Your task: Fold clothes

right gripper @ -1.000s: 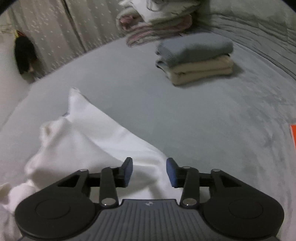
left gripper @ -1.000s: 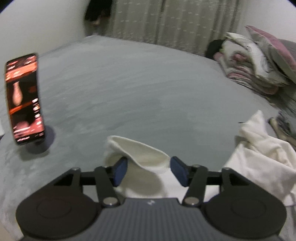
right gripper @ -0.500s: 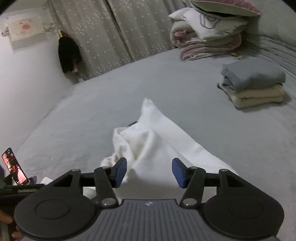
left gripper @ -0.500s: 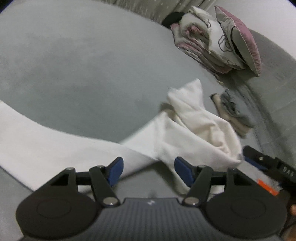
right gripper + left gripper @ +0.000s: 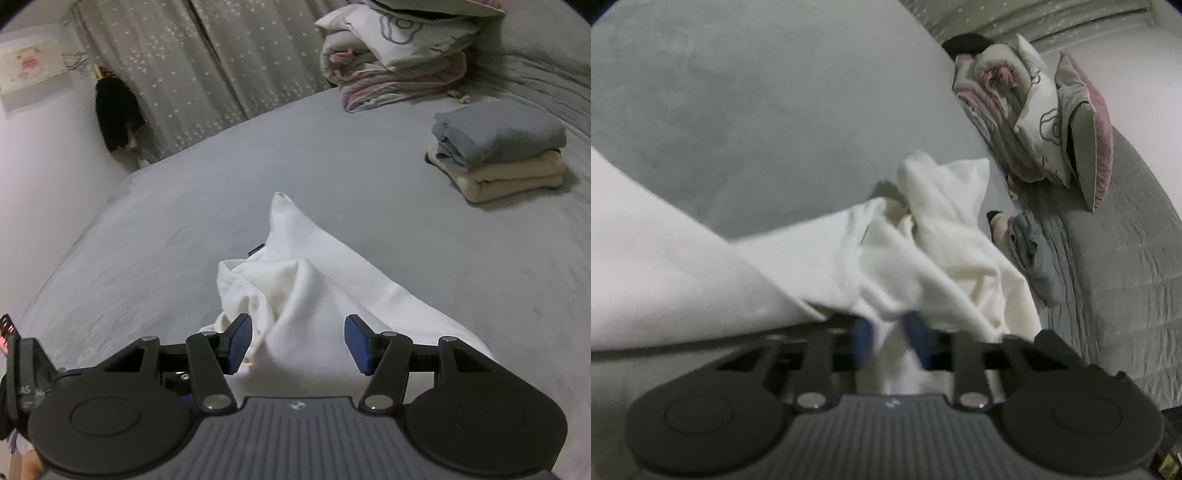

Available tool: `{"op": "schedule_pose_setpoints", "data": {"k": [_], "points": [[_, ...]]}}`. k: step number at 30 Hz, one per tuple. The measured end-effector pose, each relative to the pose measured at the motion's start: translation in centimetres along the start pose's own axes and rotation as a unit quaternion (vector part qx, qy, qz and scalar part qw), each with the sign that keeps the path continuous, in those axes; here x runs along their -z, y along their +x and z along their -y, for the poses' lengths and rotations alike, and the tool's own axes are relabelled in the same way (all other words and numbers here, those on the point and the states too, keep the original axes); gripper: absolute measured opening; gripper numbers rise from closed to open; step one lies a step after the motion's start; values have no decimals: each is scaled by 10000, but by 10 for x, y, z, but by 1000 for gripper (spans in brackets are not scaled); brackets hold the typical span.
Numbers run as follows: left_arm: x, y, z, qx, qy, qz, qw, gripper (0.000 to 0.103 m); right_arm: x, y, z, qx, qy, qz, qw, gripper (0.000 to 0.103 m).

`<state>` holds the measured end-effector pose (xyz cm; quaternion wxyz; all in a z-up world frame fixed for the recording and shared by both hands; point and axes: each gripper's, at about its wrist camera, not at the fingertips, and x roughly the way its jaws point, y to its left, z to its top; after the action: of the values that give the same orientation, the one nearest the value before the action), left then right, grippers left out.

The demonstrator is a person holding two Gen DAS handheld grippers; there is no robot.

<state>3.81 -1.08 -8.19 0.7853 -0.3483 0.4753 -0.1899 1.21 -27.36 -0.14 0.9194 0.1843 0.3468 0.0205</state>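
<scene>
Left gripper (image 5: pixel 889 341) pinches the white garment (image 5: pixel 923 258) in its blurred view; only the right view shows the right gripper (image 5: pixel 298 341) spread wide above the garment (image 5: pixel 306 295)

A home bedroom: grey bed (image 5: pixel 369 177); stacked bedding (image 5: pixel 395 55); curtains (image 5: pixel 207 66).

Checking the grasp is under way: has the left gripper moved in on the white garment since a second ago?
Yes. The left gripper has closed in on the white garment, toward the pillows; its jaws have narrowed around a fold.
</scene>
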Motion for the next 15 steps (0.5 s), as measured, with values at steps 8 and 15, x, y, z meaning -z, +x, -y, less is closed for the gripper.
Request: {"op": "schedule_pose_setpoints", "data": {"k": [8,15], "points": [[4,-60,10,-114,620,157,9979,6,-5,-8,24,-100,360,-28,9993,57],[16,-84,7,-178,1070,-26,9941,6,-5,-16,38,6,366,-1,9993,63]]}}
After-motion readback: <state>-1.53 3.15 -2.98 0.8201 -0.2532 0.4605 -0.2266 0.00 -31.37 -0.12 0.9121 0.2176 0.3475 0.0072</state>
